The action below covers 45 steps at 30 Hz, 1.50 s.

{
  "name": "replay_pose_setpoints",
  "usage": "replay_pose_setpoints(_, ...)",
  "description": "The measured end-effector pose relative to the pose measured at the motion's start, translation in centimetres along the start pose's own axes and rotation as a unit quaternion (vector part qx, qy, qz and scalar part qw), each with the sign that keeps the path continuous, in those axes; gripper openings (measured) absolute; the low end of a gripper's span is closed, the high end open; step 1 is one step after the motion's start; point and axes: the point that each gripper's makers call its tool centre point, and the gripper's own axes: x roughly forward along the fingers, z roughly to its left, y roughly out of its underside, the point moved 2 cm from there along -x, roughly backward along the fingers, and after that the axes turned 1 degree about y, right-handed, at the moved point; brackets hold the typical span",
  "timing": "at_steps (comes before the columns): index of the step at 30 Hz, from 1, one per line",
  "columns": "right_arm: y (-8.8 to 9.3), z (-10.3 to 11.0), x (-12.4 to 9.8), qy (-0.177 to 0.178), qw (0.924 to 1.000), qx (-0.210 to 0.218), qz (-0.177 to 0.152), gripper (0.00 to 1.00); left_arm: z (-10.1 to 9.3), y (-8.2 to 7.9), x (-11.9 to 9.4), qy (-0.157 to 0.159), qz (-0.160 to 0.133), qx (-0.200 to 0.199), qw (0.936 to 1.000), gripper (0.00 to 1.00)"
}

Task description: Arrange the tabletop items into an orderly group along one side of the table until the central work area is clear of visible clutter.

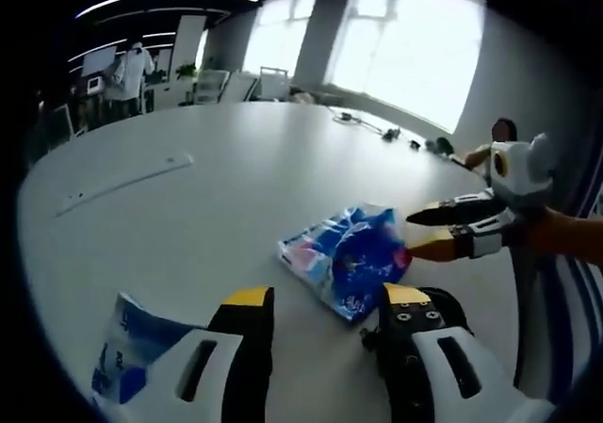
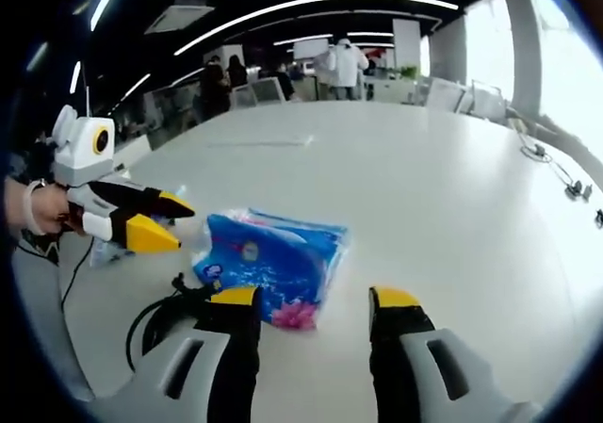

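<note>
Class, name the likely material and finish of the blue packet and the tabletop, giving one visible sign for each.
Blue packet: probably thin plastic film, glossy; it crinkles and carries printed graphics. Tabletop: smooth white surface, perhaps laminate; it shows soft window glare, though the material is uncertain.

2 low cams, opposite sides, both close on same blue packet mid-table.

1. Left gripper — white moulded body with slotted openings, black jaws tipped in yellow.
2. Right gripper — matching white shell, black jaws, yellow tips, with small screws visible.
</note>
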Motion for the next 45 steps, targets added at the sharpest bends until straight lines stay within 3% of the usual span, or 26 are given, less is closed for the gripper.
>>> replay_pose_setpoints(11, -0.5, 0.9, -0.4, -0.016, 0.9998, -0.003, -0.007, 0.52, 0.0, 0.0, -0.9, 0.003, -0.004, 0.001, 1.0, 0.5)
replay_pose_setpoints(18, -0.5, 1.5, -0.9, -0.025, 0.9996, -0.007, -0.012, 0.55, -0.1, -0.3, -1.5, 0.007, -0.012, 0.001, 0.9999, 0.6)
replay_pose_setpoints(30, -2.0, 3.2, -2.0, -0.039, 0.998, -0.043, -0.027, 0.55, 0.2, -0.6, -3.6, 0.001, -0.023, -0.004, 0.9997, 0.59)
replay_pose_setpoints(45, -4.5, 5.3, -3.1, -0.055, 0.9951, -0.059, -0.056, 0.53, 2.4, -0.6, -7.9, -0.035, -0.043, -0.021, 0.9983, 0.53)
